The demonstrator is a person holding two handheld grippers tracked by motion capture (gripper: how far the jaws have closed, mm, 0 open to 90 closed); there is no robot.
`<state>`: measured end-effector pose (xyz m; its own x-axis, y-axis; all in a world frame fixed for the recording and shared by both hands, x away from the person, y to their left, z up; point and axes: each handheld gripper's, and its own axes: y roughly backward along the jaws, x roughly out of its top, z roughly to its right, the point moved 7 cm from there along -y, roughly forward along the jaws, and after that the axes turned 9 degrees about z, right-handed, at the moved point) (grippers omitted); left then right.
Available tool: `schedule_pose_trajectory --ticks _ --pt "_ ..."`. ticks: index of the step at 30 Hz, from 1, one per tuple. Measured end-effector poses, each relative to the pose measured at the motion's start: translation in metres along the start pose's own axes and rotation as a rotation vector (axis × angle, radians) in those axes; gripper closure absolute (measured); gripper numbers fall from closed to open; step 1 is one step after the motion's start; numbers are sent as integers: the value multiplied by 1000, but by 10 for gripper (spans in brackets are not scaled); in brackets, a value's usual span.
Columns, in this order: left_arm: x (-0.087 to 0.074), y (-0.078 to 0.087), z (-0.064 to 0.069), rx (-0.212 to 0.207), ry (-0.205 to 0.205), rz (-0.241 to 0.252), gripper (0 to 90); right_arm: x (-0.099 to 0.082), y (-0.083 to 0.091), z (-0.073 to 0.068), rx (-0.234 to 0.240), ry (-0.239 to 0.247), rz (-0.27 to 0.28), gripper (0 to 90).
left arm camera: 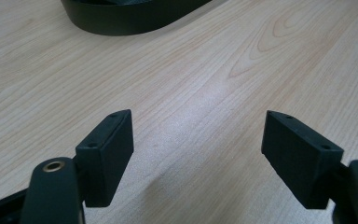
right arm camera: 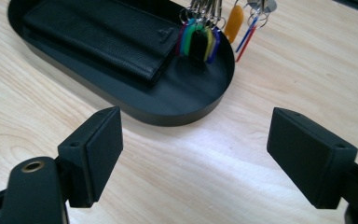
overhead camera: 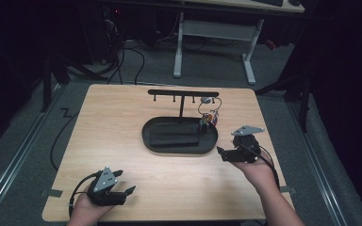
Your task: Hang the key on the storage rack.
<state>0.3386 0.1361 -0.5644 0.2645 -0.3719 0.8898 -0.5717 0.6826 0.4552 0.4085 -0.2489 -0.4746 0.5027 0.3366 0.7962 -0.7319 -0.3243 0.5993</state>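
Already the bunch of keys with coloured plastic tags (right arm camera: pixel 199 35) hangs from a peg of the black T-shaped metal key stand (overhead camera: pixel 183 94), dangling over the right end of the black oval metal tray (right arm camera: pixel 177 112) that forms the stand's base. That hanging, as far as I can judge, is the work in hand, and it looks finished or close to it: both tongs are empty and stand off from the tray.

Right tongs (overhead camera: pixel 226 153) sit just beside the tray's right end, on the person's side of it, jaws spread wide and holding nothing; in the right gripper view they aim at the tray's near rim and the keys. Left tongs (overhead camera: pixel 125 190) rest well apart from the tray, toward the near left corner of the light wooden tabletop (overhead camera: pixel 122 117), jaws likewise wide and empty over bare wood.

Inside the tray, left of the keys, lies a black textured leather wallet (right arm camera: pixel 102 32). An orange tag and a red-and-blue pair with a small round silver fob (right arm camera: pixel 266 4) hang just to the right of the coloured bunch, past the tray's rim. Should the keys need another touch, the wallet and the stand's upright post crowd them from the left; from the right tongs' side the approach looks open.
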Motion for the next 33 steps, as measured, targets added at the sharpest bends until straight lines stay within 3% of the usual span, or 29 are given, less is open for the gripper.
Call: schedule_pose_trajectory --ticks 10,17,20,22,24,26,28,33 --pt "1 -2 6 5 -10 -2 255 -51 0 -15 33 -40 78 148" --pt "3 -3 14 15 -32 -1 255 -94 2 -23 68 -105 119 121" --pt "6 -3 17 33 -43 3 254 -105 6 -25 68 -81 123 86" --pt "8 -3 18 46 -40 8 253 -113 13 -26 43 -49 152 82" --pt "8 -4 21 53 -38 1 253 -118 19 -27 43 -72 196 82" --pt "8 -5 24 55 -37 -1 253 -120 22 -28 72 -111 194 61" --pt "8 -5 28 58 -45 -6 253 -121 22 -26 53 -86 203 61" --pt "7 -2 32 48 -55 -4 252 -120 19 -26 42 -87 207 61"
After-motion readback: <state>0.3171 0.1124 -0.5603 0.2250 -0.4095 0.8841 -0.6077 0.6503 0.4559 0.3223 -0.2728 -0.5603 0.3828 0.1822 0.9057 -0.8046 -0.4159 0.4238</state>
